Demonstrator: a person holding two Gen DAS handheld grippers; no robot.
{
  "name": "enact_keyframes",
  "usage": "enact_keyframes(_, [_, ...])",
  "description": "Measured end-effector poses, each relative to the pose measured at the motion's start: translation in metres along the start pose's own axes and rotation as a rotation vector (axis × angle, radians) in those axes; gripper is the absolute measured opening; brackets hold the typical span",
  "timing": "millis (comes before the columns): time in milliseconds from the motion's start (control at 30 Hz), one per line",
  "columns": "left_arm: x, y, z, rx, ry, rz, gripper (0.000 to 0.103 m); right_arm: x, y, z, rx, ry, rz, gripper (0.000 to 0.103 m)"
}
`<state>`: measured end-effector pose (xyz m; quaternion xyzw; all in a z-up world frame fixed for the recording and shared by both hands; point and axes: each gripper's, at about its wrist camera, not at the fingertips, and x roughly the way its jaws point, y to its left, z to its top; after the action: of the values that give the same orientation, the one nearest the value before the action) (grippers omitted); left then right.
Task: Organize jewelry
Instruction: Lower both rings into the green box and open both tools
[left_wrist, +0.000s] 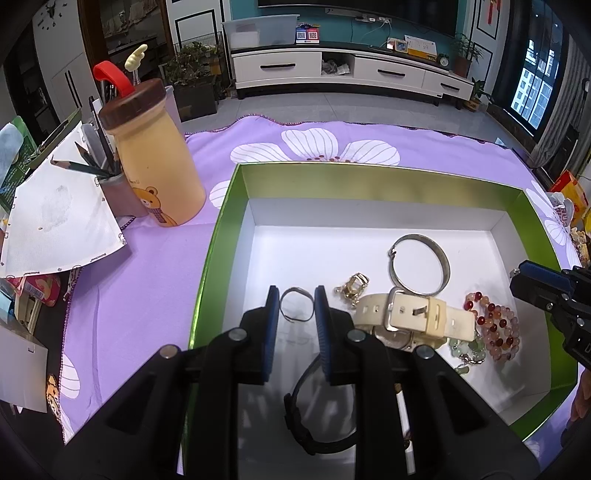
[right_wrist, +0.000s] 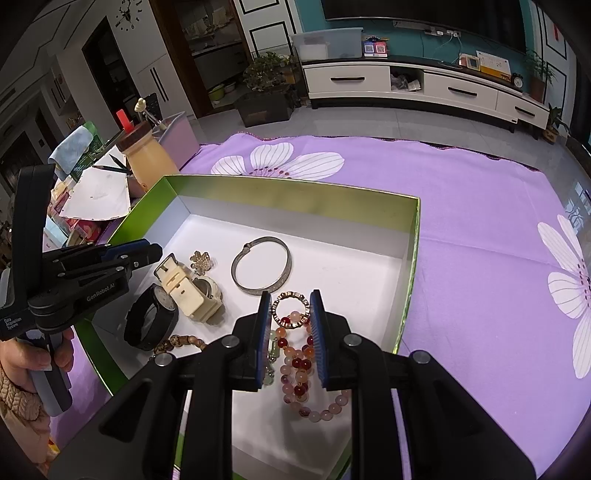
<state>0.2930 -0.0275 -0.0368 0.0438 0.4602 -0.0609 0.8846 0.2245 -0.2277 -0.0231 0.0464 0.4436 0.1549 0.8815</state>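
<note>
Silver ring (left_wrist: 299, 290) is gripped in the left fingers (left_wrist: 272, 314), gold ring (right_wrist: 291, 294) in the right fingers (right_wrist: 317, 317); each should be set down gently on bare box (left_wrist: 221, 236) floor ahead.

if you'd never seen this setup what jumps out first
The green box with a white floor, sitting on a purple flowered cloth, grabs the eye first. Jewelry is piled toward its near side: a silver bangle, a cream watch and red and pink bead bracelets. At far left stands a tan bear bottle with a brown lid.
</note>
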Motion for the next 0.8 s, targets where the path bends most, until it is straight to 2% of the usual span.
enact_keyframes(800, [0.0006, 0.0016, -0.0008, 0.006, -0.002, 0.016, 0.019, 0.0001, -0.0007, 0.0006, 0.003, -0.001, -0.001, 0.021])
